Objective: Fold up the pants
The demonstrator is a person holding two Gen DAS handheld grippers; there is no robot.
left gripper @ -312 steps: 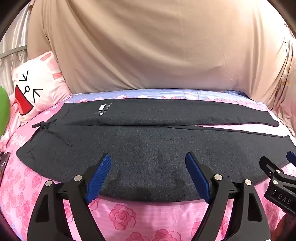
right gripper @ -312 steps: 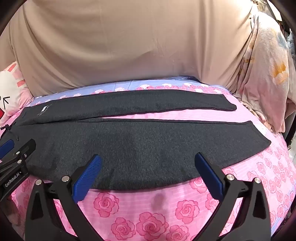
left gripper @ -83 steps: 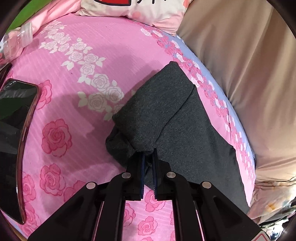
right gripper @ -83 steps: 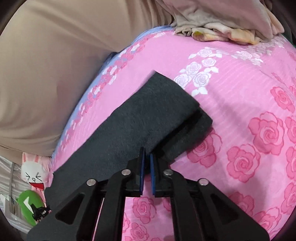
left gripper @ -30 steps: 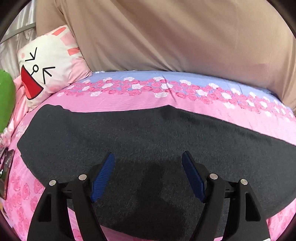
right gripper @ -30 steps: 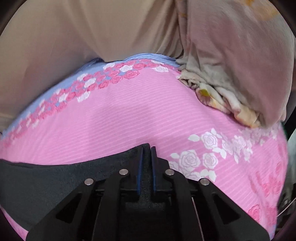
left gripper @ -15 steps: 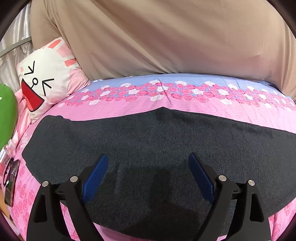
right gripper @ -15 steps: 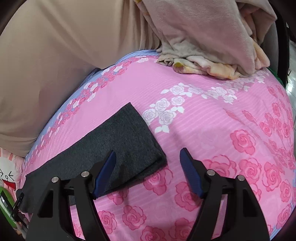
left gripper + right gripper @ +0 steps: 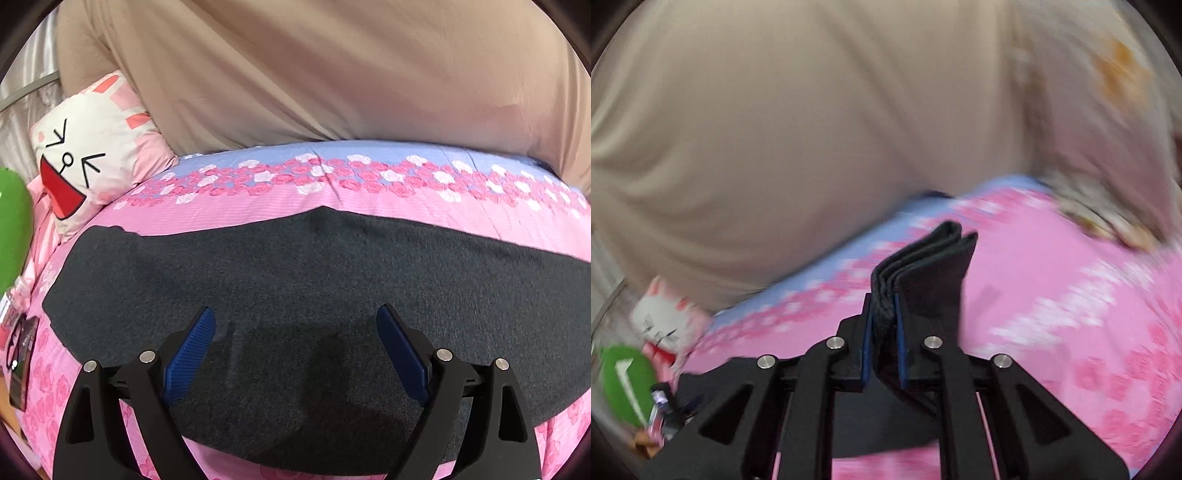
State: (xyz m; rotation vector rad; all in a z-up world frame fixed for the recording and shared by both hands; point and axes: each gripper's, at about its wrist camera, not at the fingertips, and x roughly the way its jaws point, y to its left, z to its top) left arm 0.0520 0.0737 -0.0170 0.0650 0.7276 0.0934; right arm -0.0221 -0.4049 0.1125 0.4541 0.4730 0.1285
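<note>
The dark grey pants (image 9: 314, 280) lie folded lengthwise into one long band across the pink rose bedspread (image 9: 332, 199). My left gripper (image 9: 295, 332) is open and empty, hovering over the band's near middle. My right gripper (image 9: 882, 325) is shut on the pants' leg-end cuffs (image 9: 931, 266), several layers standing up between the blue pads and lifted off the bed. The right wrist view is motion-blurred.
A white-and-pink cartoon-face pillow (image 9: 88, 158) and a green object (image 9: 11, 236) sit at the left. A phone (image 9: 20, 354) lies at the left bed edge. Beige fabric (image 9: 332, 74) rises behind the bed. A bundled blanket (image 9: 1108, 218) is at the right.
My right gripper, open over the leg end half a second ago, has shut on the cuffs and lifted them. My left gripper stays open and has drawn back slightly.
</note>
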